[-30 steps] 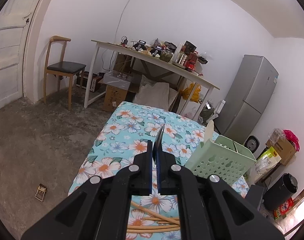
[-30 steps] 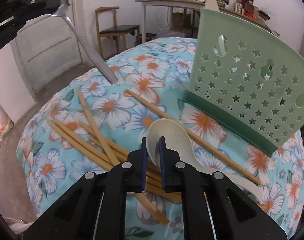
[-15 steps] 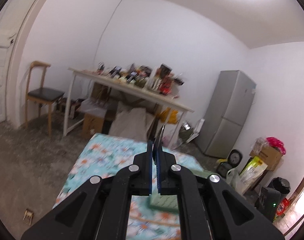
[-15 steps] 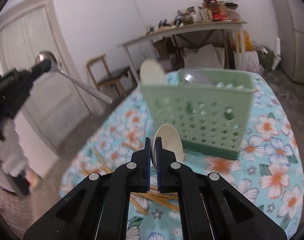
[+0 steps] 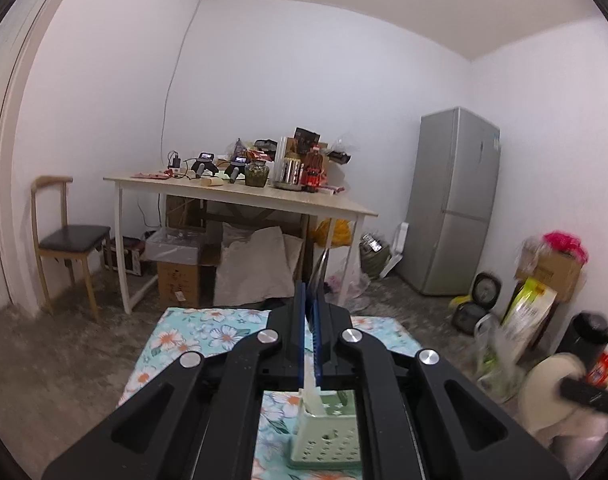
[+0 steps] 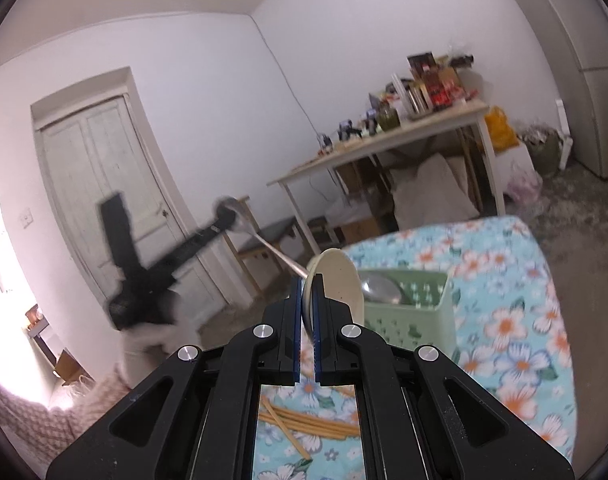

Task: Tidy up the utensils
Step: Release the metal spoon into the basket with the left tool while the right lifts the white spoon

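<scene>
My left gripper [image 5: 311, 312] is shut on a metal spoon [image 5: 319, 276], seen edge-on and raised above the green utensil basket [image 5: 328, 436]. From the right wrist view the left gripper [image 6: 223, 220] holds that metal spoon [image 6: 263, 242] by its bowl, handle slanting down toward the basket [image 6: 408, 308]. My right gripper [image 6: 307, 320] is shut on a cream plastic spoon [image 6: 338, 284], lifted near the basket's left rim. A metal spoon bowl [image 6: 380, 290] lies inside the basket. Several wooden chopsticks [image 6: 312, 426] lie on the floral tablecloth [image 6: 512, 320].
A cluttered white table [image 5: 239, 192], a wooden chair [image 5: 63, 236], cardboard boxes [image 5: 179, 276] and a grey fridge [image 5: 452, 204] stand behind the floral table. Bags and a black bin [image 5: 584, 332] are at the right. A white door [image 6: 103, 184] is at the left.
Both grippers have lifted off the table with their spoons. The right gripper raised the cream spoon to the basket's rim; the left tilted up, carrying the metal spoon over the basket.
</scene>
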Available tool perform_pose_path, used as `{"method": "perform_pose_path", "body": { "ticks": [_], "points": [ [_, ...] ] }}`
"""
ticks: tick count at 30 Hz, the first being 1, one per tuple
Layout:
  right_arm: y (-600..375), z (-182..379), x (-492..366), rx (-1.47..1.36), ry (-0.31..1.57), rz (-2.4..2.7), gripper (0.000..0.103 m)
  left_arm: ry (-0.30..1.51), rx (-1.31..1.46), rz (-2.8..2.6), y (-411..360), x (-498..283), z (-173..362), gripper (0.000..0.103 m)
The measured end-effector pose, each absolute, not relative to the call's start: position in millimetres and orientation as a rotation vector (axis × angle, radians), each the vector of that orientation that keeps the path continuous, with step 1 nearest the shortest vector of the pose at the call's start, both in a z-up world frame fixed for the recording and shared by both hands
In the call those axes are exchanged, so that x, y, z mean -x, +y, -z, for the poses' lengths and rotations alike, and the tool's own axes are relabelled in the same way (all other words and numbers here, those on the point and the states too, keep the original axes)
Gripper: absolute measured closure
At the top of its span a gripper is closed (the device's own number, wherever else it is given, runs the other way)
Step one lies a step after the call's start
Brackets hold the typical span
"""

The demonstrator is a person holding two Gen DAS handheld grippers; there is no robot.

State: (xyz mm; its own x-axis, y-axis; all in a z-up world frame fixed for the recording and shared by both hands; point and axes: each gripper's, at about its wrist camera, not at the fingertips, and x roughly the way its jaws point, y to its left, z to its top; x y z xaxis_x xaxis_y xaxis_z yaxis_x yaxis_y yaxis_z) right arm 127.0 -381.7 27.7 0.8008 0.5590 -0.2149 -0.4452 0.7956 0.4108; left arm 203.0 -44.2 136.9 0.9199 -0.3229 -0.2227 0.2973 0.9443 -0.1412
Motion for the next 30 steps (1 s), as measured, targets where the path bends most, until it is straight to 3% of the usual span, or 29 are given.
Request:
{"method": "perform_pose_path", "body": {
  "ticks": [13,20,30],
  "points": [
    [-415,-41,-141,-0.456,0.299,-0.623,0.100,0.427,0.085,0.410,-76,-248,-87,0.096],
    [-413,-62,-168,-0.464,0.260,-0.681,0.100,0.412,0.119,0.437,-67,-238,-90,0.071],
    [-399,-71,-212,-0.460,0.218,-0.774,0.100,0.409,0.171,0.419,-29,-199,-86,0.059]
  ]
}}
